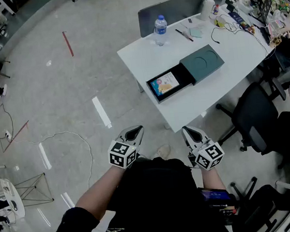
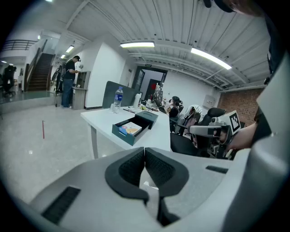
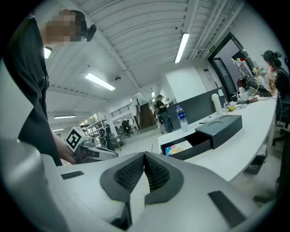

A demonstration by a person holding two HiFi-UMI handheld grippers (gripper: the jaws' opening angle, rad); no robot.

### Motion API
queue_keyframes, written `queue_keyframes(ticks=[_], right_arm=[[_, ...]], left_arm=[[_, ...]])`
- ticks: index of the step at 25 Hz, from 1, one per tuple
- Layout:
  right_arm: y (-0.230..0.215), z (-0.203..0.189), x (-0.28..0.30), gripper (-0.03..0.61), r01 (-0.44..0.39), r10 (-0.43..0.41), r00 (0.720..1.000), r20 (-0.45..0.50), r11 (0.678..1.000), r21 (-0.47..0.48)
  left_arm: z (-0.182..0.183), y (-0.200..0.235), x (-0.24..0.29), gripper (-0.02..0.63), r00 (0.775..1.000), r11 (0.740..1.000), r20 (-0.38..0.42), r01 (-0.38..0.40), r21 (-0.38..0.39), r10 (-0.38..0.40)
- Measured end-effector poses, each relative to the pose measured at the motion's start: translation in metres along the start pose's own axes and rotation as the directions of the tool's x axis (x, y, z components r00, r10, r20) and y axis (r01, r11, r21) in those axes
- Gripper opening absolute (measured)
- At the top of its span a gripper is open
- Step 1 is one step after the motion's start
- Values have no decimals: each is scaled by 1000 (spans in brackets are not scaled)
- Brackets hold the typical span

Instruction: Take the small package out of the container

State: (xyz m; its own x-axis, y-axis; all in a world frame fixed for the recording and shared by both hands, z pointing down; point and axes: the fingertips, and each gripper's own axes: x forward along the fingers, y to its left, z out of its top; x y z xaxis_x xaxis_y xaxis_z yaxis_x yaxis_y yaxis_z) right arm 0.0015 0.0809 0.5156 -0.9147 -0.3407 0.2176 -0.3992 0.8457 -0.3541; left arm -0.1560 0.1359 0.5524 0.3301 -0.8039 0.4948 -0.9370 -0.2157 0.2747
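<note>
A dark green box lies on the white table, its drawer pulled out toward me. In the drawer lies a small colourful package, also seen from the left gripper view as the package and from the right gripper view as the package. My left gripper and right gripper hang close to my body, well short of the table. Both are shut with nothing between the pads.
A water bottle stands at the table's far side, with pens, a white cylinder and cables beyond. A black office chair sits right of the table. A person stands far off. Cables run over the floor at left.
</note>
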Motion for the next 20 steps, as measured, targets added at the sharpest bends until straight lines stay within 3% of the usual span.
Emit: queue_keyframes(ticks=[20], right_arm=[[57, -14, -21, 25, 42, -42, 999, 17, 999, -25]], left_arm=[[-24, -1, -65, 11, 998, 1000, 55, -10, -14, 11]])
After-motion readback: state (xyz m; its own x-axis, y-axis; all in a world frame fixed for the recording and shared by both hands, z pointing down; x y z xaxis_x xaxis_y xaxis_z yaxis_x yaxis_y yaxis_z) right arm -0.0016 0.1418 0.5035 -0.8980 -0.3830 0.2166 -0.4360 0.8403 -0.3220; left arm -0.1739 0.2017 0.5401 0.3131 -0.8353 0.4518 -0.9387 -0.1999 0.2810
